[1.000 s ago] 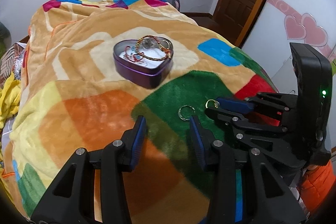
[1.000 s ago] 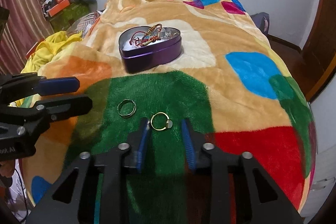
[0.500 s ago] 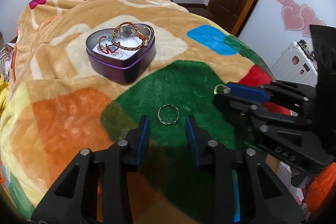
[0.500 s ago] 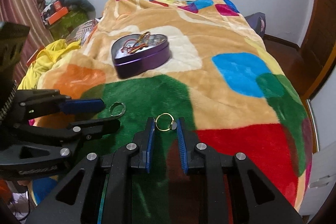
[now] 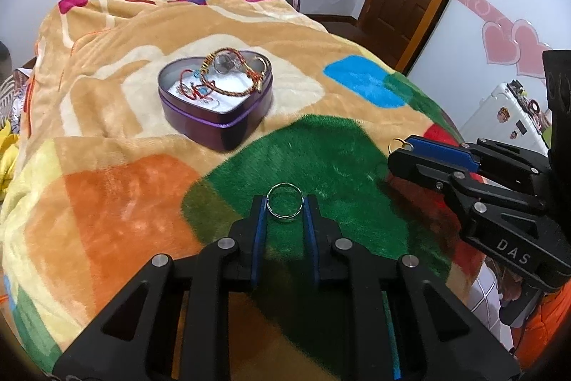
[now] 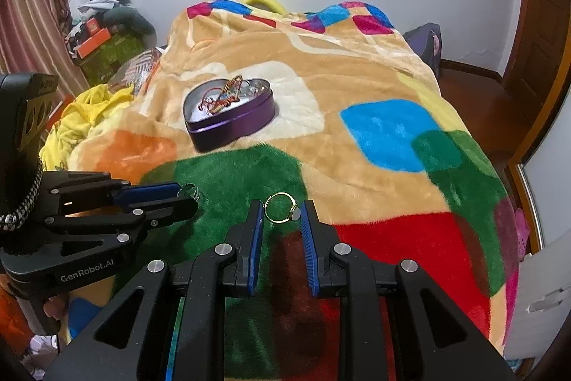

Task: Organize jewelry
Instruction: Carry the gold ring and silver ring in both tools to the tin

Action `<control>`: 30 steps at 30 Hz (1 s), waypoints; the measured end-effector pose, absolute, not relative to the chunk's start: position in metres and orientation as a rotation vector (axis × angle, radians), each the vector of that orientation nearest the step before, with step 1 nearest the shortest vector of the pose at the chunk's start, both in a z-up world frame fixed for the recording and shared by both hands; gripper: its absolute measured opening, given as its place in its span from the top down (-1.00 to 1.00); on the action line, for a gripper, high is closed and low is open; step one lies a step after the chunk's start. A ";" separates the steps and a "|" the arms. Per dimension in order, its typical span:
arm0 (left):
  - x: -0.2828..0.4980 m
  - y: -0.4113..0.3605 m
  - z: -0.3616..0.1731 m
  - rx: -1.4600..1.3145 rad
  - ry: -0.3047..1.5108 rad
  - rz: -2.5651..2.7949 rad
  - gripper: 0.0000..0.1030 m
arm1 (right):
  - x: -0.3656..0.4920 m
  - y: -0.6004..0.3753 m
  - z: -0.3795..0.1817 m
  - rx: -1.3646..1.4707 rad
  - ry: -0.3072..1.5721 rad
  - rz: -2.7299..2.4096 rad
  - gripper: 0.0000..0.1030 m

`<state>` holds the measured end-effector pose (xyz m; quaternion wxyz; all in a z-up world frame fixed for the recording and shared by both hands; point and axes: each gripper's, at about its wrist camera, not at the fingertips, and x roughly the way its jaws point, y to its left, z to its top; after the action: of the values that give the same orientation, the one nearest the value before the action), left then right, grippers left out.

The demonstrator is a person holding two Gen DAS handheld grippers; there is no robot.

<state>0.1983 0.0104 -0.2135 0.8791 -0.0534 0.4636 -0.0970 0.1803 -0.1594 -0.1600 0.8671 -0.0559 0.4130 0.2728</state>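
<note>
Silver ring (image 5: 284,207) pinched in left claw (image 5: 284,213), gold ring (image 6: 282,207) pinched in right claw (image 6: 282,215), above green blanket patch (image 5: 332,159).

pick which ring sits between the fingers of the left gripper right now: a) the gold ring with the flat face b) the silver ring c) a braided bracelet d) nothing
b, in the left wrist view the plain silver ring sits between the fingers of the left gripper over the green patch of blanket, while the gold ring is at the right gripper and the bracelets stay in the heart tin.
</note>
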 end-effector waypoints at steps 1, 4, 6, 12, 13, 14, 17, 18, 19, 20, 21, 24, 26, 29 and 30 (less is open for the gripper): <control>0.197 0.012 -0.211 -0.113 0.961 -0.199 0.61 | 0.181 -0.159 -0.159 -0.116 0.861 0.572 0.63; 0.195 0.017 -0.202 -0.117 0.938 -0.188 0.61 | 0.180 -0.157 -0.152 -0.114 0.844 0.575 0.63; 0.194 0.019 -0.195 -0.117 0.921 -0.178 0.61 | 0.180 -0.155 -0.147 -0.112 0.831 0.577 0.63; 0.190 0.031 -0.175 -0.114 0.864 -0.142 0.61 | 0.181 -0.150 -0.134 -0.104 0.795 0.586 0.63; 0.190 0.033 -0.171 -0.115 0.854 -0.138 0.61 | 0.181 -0.149 -0.132 -0.101 0.789 0.587 0.63; 0.189 0.035 -0.168 -0.117 0.844 -0.133 0.61 | 0.181 -0.148 -0.130 -0.100 0.783 0.588 0.63; 0.188 0.041 -0.160 -0.121 0.821 -0.119 0.61 | 0.183 -0.143 -0.125 -0.099 0.766 0.591 0.63; 0.189 0.044 -0.156 -0.123 0.812 -0.115 0.61 | 0.183 -0.142 -0.124 -0.097 0.760 0.593 0.63; 0.189 0.046 -0.153 -0.124 0.803 -0.111 0.61 | 0.184 -0.142 -0.122 -0.095 0.756 0.595 0.63; 0.190 0.048 -0.150 -0.125 0.795 -0.107 0.61 | 0.185 -0.140 -0.120 -0.093 0.750 0.597 0.63; 0.191 0.050 -0.149 -0.126 0.789 -0.104 0.61 | 0.186 -0.139 -0.119 -0.089 0.743 0.598 0.63; 0.193 0.057 -0.143 -0.129 0.771 -0.097 0.61 | 0.191 -0.135 -0.114 -0.079 0.727 0.602 0.63; 0.196 0.060 -0.141 -0.130 0.760 -0.092 0.61 | 0.194 -0.133 -0.111 -0.073 0.718 0.605 0.63; 0.203 0.064 -0.139 -0.129 0.750 -0.087 0.61 | 0.201 -0.127 -0.108 -0.067 0.704 0.610 0.63; 0.206 0.066 -0.138 -0.129 0.749 -0.087 0.61 | 0.202 -0.126 -0.107 -0.066 0.702 0.611 0.63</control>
<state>0.2055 0.0656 -0.1384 0.9278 -0.0632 0.3652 -0.0424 0.2023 -0.1262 -0.1069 0.8932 -0.0320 0.3383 0.2944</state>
